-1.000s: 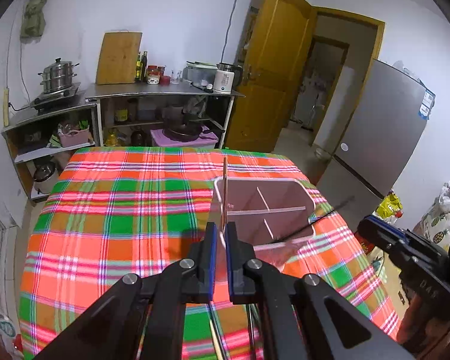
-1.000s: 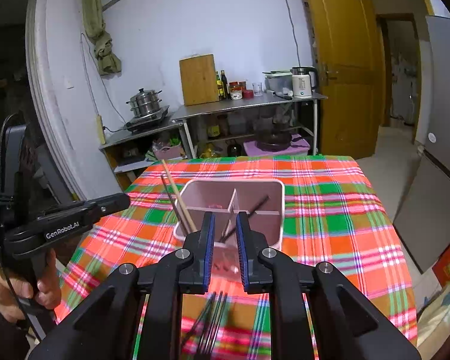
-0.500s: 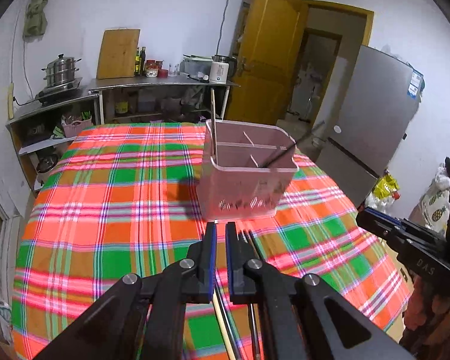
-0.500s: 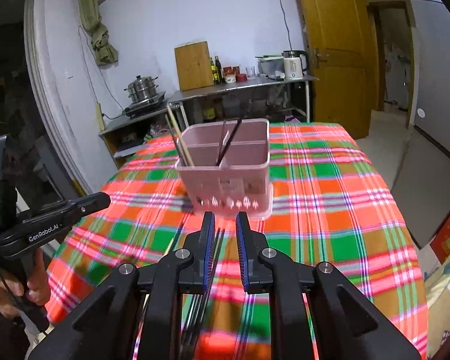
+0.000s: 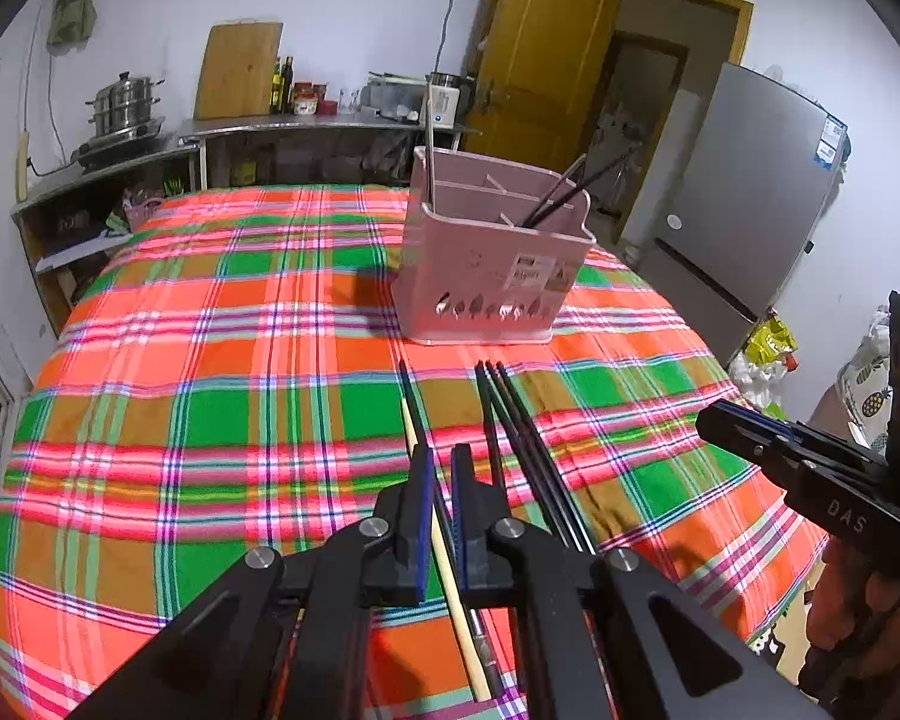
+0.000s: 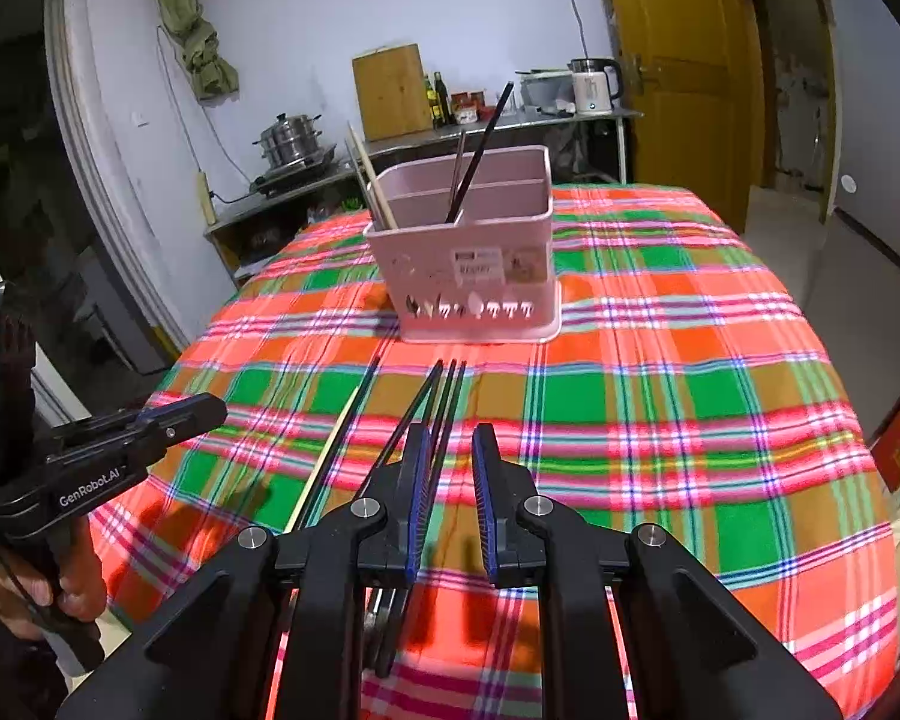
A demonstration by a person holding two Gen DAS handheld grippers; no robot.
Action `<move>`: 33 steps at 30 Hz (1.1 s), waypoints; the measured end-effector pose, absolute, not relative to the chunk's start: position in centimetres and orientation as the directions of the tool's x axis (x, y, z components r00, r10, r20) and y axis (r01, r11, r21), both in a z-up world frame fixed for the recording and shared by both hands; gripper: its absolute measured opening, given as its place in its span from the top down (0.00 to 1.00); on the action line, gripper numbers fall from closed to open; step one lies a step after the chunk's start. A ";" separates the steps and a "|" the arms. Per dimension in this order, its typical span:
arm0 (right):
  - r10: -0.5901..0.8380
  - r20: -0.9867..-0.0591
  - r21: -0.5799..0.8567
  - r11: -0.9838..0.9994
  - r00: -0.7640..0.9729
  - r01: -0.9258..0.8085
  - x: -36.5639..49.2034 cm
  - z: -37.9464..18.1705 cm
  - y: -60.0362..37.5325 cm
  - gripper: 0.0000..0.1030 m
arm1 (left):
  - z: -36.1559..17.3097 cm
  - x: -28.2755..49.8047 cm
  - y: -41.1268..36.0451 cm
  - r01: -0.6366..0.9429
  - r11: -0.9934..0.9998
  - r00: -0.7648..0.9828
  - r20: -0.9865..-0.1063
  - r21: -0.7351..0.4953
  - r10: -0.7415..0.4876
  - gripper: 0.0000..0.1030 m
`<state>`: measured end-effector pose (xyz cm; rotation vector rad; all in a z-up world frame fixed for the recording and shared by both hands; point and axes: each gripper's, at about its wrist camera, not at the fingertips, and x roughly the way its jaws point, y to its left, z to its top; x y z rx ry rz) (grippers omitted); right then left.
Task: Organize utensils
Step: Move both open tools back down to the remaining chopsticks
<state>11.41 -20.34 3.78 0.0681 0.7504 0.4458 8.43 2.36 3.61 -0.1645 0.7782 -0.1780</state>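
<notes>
Both tongs pulled back from holder (image 5: 486, 264); chopsticks (image 5: 525, 426) lie beneath.

**Open cloth around the pink holder, chopsticks in front of it**

The pink holder (image 6: 471, 252) stands alone on the plaid tablecloth (image 6: 660, 420). To its right and left the cloth lies bare, open to a gripper. Ahead of its near wall, loose black chopsticks (image 6: 444, 402) and a pale wooden one (image 5: 417, 444) lie across the path. Chopsticks lean out above its rim, crowding entry from overhead.
</notes>
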 end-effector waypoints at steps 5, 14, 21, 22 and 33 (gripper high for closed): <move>0.424 -0.659 0.223 0.899 0.621 -0.378 11.4 2.9 -19.7 0.86 | 2.4 8.9 2.2 0.092 0.972 0.677 -0.702 -0.216 -0.221 0.95; 0.424 -0.684 0.232 0.898 0.593 -0.375 11.9 1.5 -19.1 0.86 | -0.3 11.3 2.4 0.072 0.974 0.634 -0.744 -0.216 -0.212 0.92; 0.418 -0.702 0.233 0.900 0.577 -0.368 12.5 0.7 -18.9 0.86 | -2.3 13.7 2.5 0.056 0.973 0.603 -0.770 -0.223 -0.211 0.91; 0.417 -0.704 0.233 0.900 0.575 -0.368 12.5 0.6 -18.9 0.86 | -2.5 13.9 2.4 0.056 0.974 0.600 -0.772 -0.222 -0.210 0.91; 0.415 -0.720 0.235 0.900 0.556 -0.368 13.2 -0.3 -18.2 0.86 | -4.0 15.3 2.0 0.042 0.979 0.580 -0.792 -0.202 -0.188 0.87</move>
